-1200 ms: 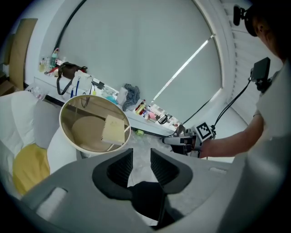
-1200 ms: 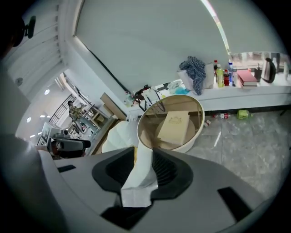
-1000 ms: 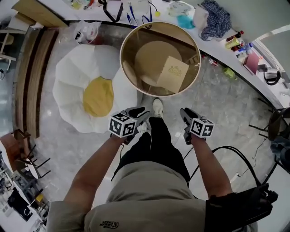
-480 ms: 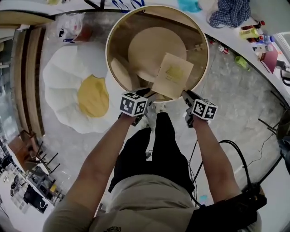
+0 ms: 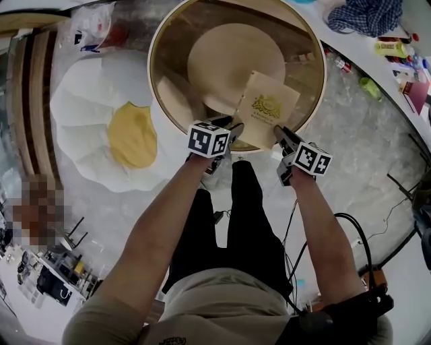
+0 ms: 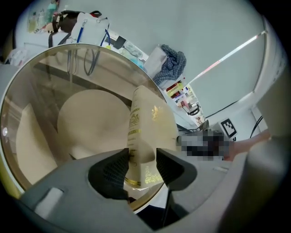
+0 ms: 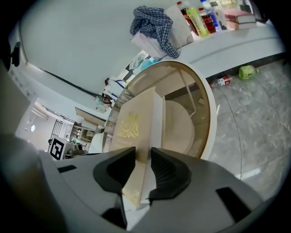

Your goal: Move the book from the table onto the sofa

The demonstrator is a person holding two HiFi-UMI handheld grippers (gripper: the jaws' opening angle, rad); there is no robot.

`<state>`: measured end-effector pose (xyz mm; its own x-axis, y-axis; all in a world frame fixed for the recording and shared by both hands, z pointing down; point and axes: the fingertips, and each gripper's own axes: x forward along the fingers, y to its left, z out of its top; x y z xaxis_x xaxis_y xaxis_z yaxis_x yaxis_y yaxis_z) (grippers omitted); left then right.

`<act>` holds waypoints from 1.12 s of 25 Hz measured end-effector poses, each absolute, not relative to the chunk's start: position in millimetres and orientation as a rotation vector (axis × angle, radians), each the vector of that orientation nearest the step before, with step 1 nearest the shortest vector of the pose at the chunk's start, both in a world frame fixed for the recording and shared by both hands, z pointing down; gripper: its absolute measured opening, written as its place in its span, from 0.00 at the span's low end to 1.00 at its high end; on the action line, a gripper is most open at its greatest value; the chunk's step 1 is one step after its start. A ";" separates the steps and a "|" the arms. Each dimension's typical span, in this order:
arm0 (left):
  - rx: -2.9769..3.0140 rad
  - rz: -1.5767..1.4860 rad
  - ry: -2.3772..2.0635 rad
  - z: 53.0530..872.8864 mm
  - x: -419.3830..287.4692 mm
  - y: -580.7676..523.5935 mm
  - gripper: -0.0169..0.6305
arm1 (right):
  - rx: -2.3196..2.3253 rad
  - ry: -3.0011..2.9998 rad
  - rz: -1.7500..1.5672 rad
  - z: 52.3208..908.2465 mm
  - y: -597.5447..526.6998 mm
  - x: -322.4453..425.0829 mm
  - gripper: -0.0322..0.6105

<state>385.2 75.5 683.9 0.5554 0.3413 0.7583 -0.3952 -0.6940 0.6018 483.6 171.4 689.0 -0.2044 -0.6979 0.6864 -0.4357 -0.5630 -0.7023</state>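
Observation:
A cream book (image 5: 266,111) with a gold emblem lies near the front rim of the round glass table (image 5: 156,81). My left gripper (image 5: 232,124) is at its near left edge. In the left gripper view the jaws are opening, and the book's spine (image 6: 145,132) stands between the pads of the left gripper (image 6: 141,161). My right gripper (image 5: 281,133) is at the book's near right corner. In the right gripper view the book (image 7: 134,123) fills the gap of the right gripper (image 7: 143,159); its jaws are closing and both pads touch the cover.
A white and yellow egg-shaped floor sofa (image 5: 101,128) lies left of the table. A counter at the back holds a checked cloth (image 5: 367,13) and bottles (image 5: 394,47). Wooden slats (image 5: 23,101) run along the left. A black cable (image 5: 350,229) loops on the floor at right.
Both grippers have gone forward and down from over the person's legs to the table's front rim. They now straddle the book's near edge, which they stood short of before.

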 end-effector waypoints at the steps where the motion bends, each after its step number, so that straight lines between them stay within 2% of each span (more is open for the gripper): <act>1: 2.008 1.184 -0.059 684.7 385.1 75.3 0.32 | -1.841 1.336 -1.847 688.5 172.2 483.9 0.22; 6: 2.048 1.142 -0.091 674.1 377.6 71.8 0.30 | -1.893 1.356 -1.807 673.8 165.8 479.4 0.19; 10: 2.068 1.093 -0.124 653.1 341.2 65.8 0.30 | -1.905 1.426 -1.775 649.8 147.1 452.7 0.18; 17: 2.046 0.970 -0.326 627.4 208.6 13.8 0.30 | -1.805 1.693 -1.777 623.3 73.4 331.0 0.17; 22: 2.032 0.884 -0.465 605.7 140.0 -5.8 0.30 | -1.720 1.838 -1.780 606.6 41.0 267.7 0.18; 28: 1.963 0.787 -0.643 607.3 29.6 -27.4 0.30 | -1.604 2.059 -1.816 610.4 0.5 163.1 0.18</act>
